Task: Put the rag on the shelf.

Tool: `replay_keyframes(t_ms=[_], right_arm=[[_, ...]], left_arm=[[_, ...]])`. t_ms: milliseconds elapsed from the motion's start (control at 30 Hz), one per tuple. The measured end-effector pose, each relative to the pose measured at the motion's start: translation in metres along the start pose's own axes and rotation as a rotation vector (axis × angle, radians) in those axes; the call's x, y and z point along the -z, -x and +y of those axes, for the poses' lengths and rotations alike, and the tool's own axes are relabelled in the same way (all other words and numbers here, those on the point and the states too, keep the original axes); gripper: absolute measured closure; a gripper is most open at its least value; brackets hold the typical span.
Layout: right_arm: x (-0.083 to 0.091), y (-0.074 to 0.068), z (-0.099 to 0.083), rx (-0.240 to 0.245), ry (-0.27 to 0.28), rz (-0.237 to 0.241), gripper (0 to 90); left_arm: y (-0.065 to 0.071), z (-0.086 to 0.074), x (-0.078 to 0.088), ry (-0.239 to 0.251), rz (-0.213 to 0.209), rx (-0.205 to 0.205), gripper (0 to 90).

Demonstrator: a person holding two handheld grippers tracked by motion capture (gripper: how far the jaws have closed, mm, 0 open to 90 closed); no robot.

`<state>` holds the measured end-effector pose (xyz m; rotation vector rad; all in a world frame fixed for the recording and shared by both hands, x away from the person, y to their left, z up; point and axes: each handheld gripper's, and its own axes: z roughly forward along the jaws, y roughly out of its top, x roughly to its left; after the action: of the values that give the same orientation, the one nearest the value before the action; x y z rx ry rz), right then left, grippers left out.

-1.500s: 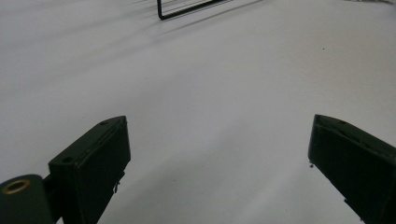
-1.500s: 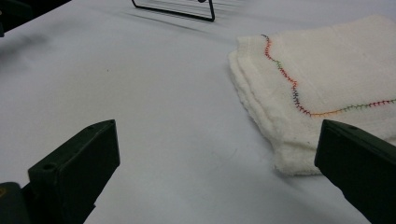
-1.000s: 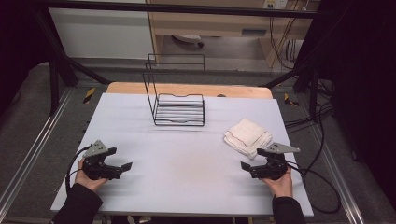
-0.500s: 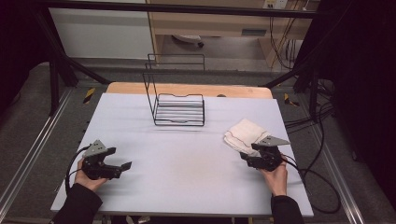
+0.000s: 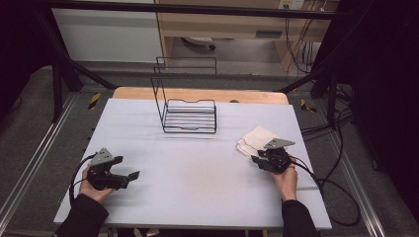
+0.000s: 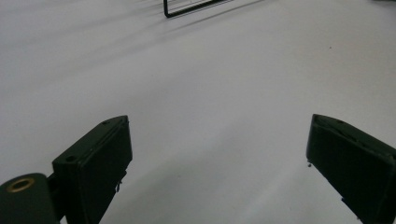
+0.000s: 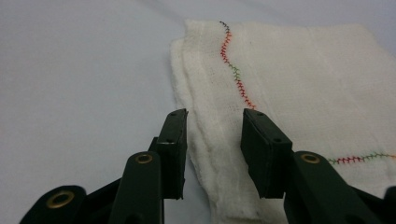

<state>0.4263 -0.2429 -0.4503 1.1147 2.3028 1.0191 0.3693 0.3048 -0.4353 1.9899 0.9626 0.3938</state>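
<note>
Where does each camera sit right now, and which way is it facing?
High view: above the person's side, looking forward and down on the table; both forearms enter at the bottom with the left hand-held gripper and right hand-held gripper.
Left gripper view: rides the left hand-held gripper, jaws wide apart, facing bare tabletop and a corner of the wire rack.
Right gripper view: rides the right hand-held gripper, its jaws closing over the folded white cloth.
Shared: cloth, rack.

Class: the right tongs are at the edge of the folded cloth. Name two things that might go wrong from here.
1. The right tongs, which have just been closing, straddle only the cloth's layered edge; they may pinch one layer, and the fold may open.
2. The left tongs stay far off, open, so the cloth may drag across the table.
</note>
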Motion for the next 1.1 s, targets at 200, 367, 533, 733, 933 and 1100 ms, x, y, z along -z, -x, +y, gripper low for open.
replay_keyframes(t_ms=[200, 367, 533, 733, 933, 1100], right_arm=[[-0.0016, -0.0021, -0.0017, 0.055, -0.005, -0.018, 64.4], [-0.0026, -0.0050, -0.0013, 0.110, -0.016, -0.055, 71.9], [-0.0025, -0.0032, -0.0004, 0.081, -0.018, -0.070, 79.1], [-0.0015, -0.0041, -0.0004, 0.063, -0.007, -0.086, 82.1], [0.0029, -0.0050, 0.0039, 0.031, 0.013, -0.074, 83.1], [0.0067, -0.0099, 0.0076, 0.006, 0.032, -0.034, 83.3]], left_arm=[[0.0007, 0.0004, -0.0012, -0.003, -0.001, 0.000, 7.1], [0.0012, 0.0004, -0.0014, -0.005, -0.002, -0.004, 7.2], [0.0012, 0.0002, -0.0009, -0.001, -0.001, -0.001, 7.2], [0.0009, 0.0004, -0.0011, -0.003, -0.001, -0.003, 7.3], [0.0003, 0.0000, -0.0011, -0.005, 0.001, -0.001, 7.4], [0.0004, 0.0002, -0.0014, -0.008, 0.000, -0.002, 7.5]])
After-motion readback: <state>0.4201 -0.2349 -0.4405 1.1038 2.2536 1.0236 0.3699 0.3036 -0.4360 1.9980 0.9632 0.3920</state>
